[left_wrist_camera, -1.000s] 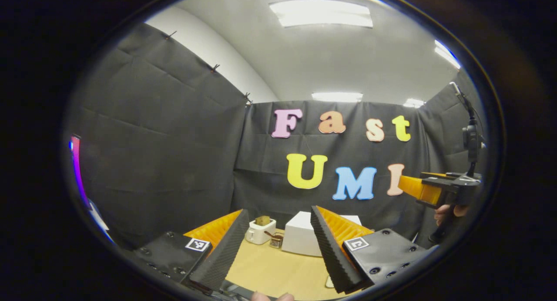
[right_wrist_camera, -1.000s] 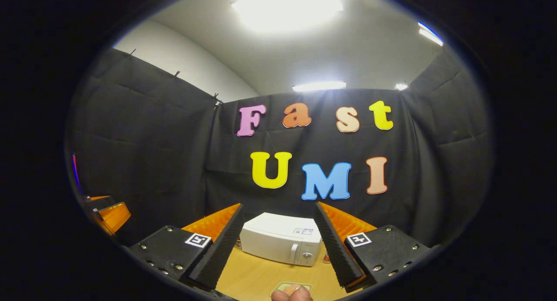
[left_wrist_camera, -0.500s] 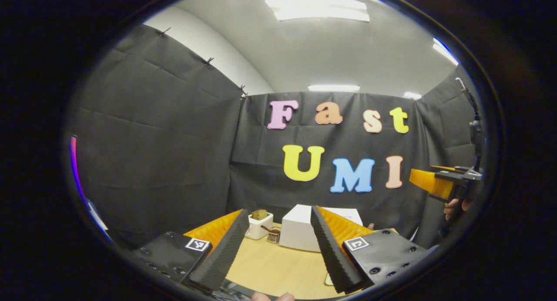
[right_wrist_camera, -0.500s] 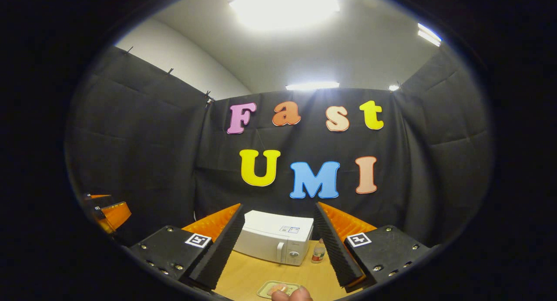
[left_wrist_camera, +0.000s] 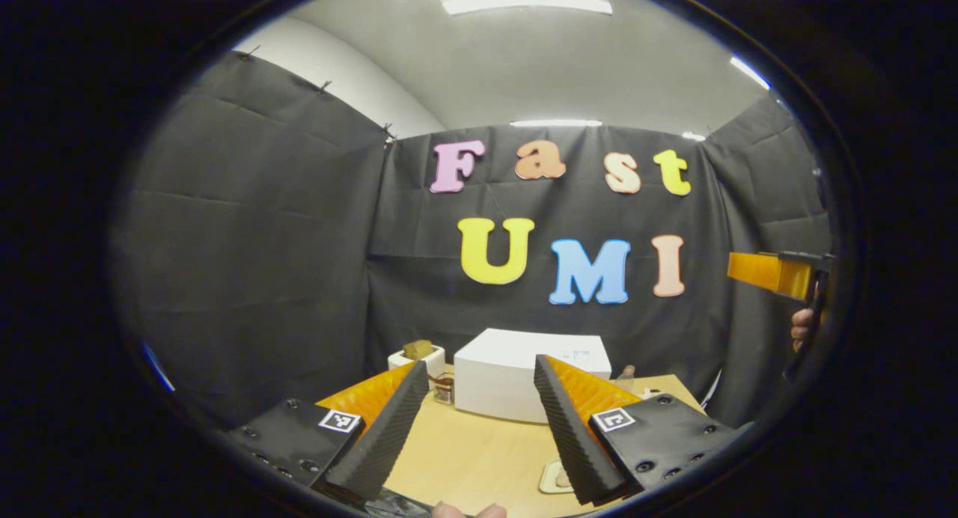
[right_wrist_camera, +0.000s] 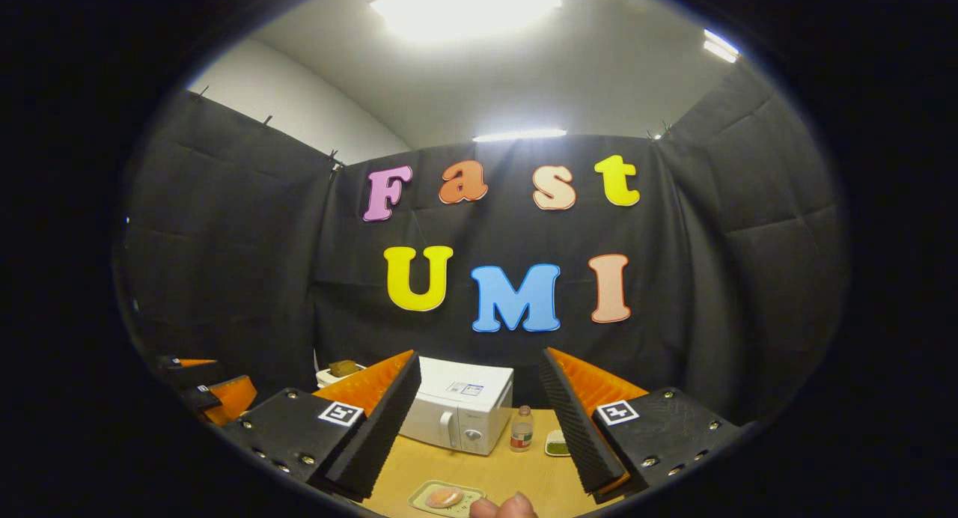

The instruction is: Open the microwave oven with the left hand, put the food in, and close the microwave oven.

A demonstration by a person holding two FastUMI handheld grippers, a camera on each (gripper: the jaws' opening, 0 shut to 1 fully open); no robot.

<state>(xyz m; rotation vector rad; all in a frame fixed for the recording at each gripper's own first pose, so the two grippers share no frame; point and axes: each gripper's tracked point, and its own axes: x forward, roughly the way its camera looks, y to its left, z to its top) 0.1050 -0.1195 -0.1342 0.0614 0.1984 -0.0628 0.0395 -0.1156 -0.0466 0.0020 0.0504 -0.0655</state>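
Observation:
A white microwave (left_wrist_camera: 516, 372) (right_wrist_camera: 460, 411) stands at the back of the wooden table (left_wrist_camera: 479, 458), its door closed. The food (right_wrist_camera: 444, 496), a pale round piece, lies on a small tray (right_wrist_camera: 420, 501) near the table's front; a tray corner (left_wrist_camera: 550, 477) peeks beside my left gripper's finger. My left gripper (left_wrist_camera: 479, 421) hangs open above the table, well short of the microwave, nothing between its fingers. My right gripper (right_wrist_camera: 479, 421) is open too, above the tray. In the left gripper view, the right gripper (left_wrist_camera: 771, 272) shows at the far right edge, held by a hand (left_wrist_camera: 801, 327).
A white toaster (left_wrist_camera: 416, 355) with bread stands left of the microwave, a small glass jar (left_wrist_camera: 443, 387) beside it. A bottle (right_wrist_camera: 521, 429) and a small dish (right_wrist_camera: 556, 445) sit right of the microwave. The other gripper (right_wrist_camera: 217, 394) is low at the left. Black cloth walls enclose the table.
Both views have tipped downward and shifted, so more of the table, the tray with the food and the items beside the microwave show now. Both grippers stayed open.

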